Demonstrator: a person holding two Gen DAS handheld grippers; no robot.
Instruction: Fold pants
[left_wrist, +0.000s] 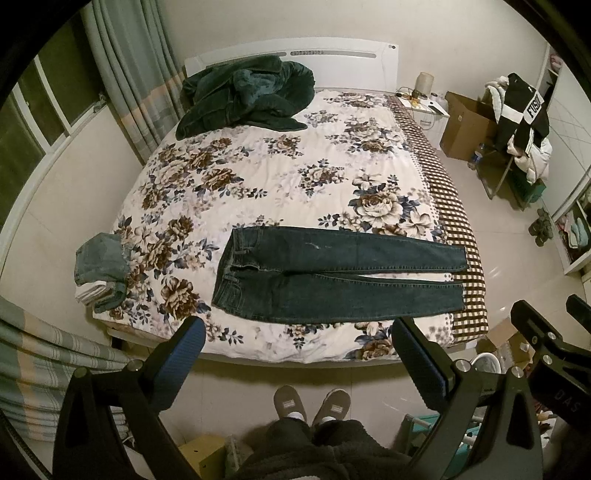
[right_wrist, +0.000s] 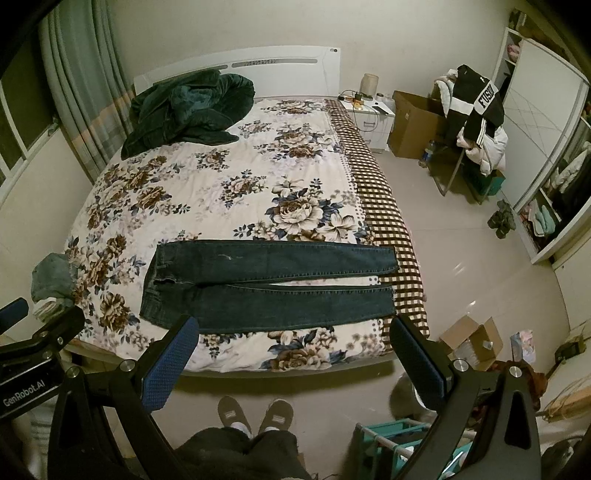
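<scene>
Dark blue jeans (left_wrist: 332, 277) lie flat across the near part of the floral bed (left_wrist: 266, 177), waist to the left, both legs stretched right to the checked bed edge. They also show in the right wrist view (right_wrist: 266, 284). My left gripper (left_wrist: 299, 332) is open and empty, held above the bed's near edge, short of the jeans. My right gripper (right_wrist: 295, 328) is open and empty, also held short of the jeans. Each gripper's body shows at the edge of the other's view.
A dark green blanket (left_wrist: 243, 96) is heaped at the headboard. Folded clothes (left_wrist: 101, 269) sit at the bed's left corner. A nightstand (left_wrist: 424, 107), cardboard box (left_wrist: 465, 125) and clothes-laden chair (left_wrist: 521, 122) stand to the right. My slippered feet (left_wrist: 312, 402) are on the floor.
</scene>
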